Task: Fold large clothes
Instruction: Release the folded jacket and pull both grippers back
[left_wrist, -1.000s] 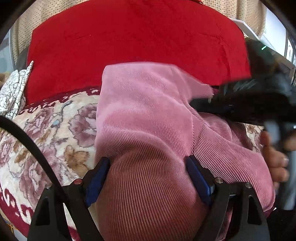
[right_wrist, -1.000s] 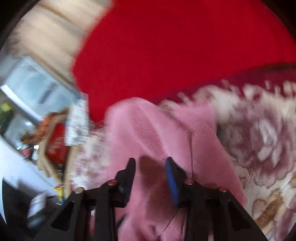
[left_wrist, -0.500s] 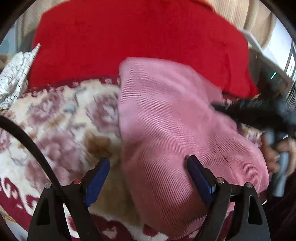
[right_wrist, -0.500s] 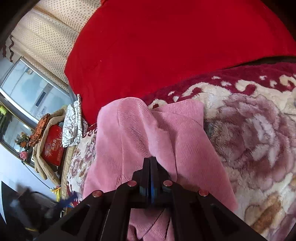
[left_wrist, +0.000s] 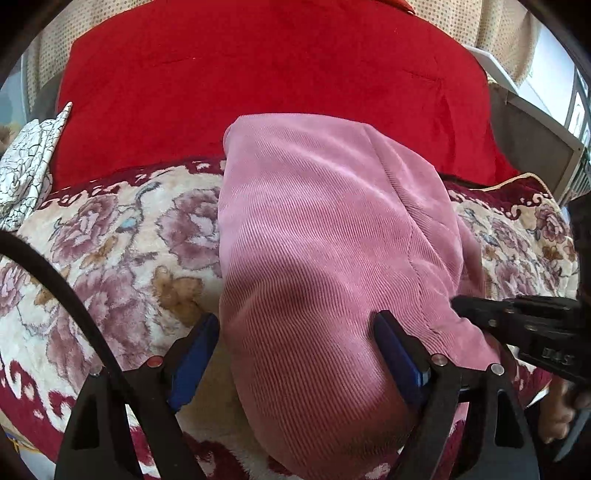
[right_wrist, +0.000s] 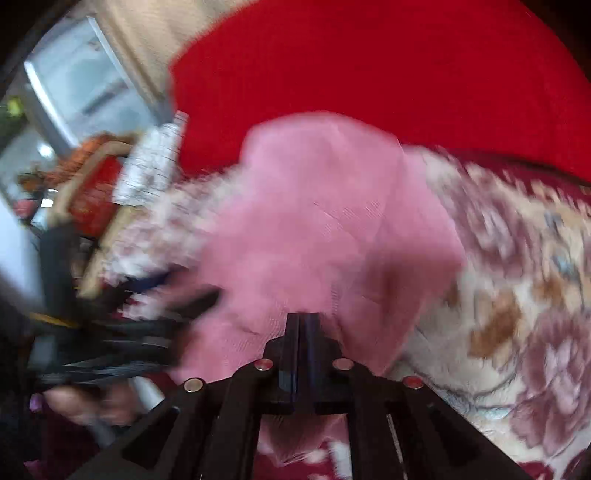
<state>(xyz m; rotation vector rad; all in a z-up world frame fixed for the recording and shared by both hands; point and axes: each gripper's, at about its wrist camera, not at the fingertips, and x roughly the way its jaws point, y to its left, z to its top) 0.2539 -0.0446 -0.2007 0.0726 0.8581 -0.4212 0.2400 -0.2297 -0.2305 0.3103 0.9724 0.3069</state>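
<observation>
Left wrist view: the left gripper stands wide, its blue pads flanking a bulge of the pink corduroy garment without clearly pinching it. The right gripper is closed tight against the garment's near edge; whether it pinches cloth is unclear. The garment lies mid-blanket on the floral blanket, before a red cushion.

Floral blanket is covering the bed w/ red cushion lying at 12 o'clock, crackle-print cloth sitting at 9 o'clock, dotted curtain hanging behind.
</observation>
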